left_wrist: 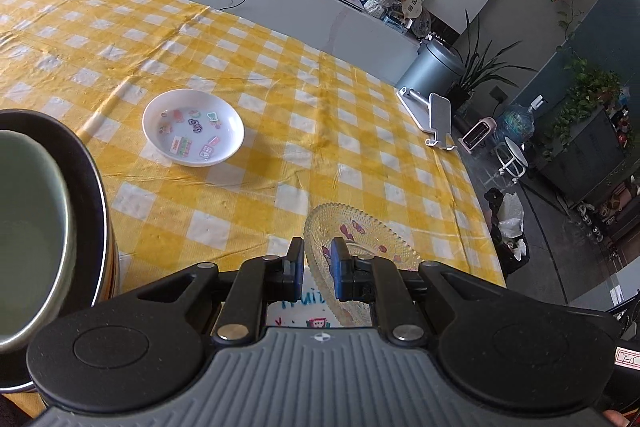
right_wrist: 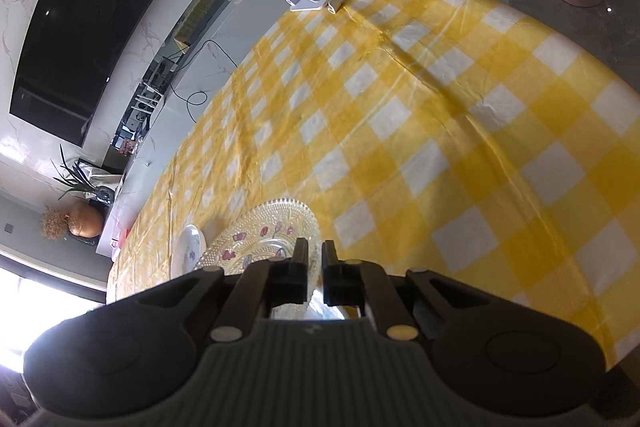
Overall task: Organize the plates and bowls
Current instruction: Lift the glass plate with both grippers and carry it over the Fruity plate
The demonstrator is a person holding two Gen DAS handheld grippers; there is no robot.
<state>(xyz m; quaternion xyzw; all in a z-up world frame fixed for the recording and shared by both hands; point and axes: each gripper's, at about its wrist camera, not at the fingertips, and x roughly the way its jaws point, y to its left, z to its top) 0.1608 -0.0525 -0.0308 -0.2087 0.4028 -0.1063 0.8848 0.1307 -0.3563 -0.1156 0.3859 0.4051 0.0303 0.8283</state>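
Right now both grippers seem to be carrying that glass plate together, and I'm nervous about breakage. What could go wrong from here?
1. The glass plate is pinched only at its rim by the left gripper and right gripper; uneven motion could twist or drop it.
2. It is tilted, so it may slip.
3. The stacked bowls sit close on the left; a swing could knock them.

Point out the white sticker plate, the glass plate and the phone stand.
white sticker plate (left_wrist: 193,127), left wrist view, centre of its well
glass plate (right_wrist: 264,227), right wrist view, patterned face
phone stand (left_wrist: 439,115), left wrist view, backplate
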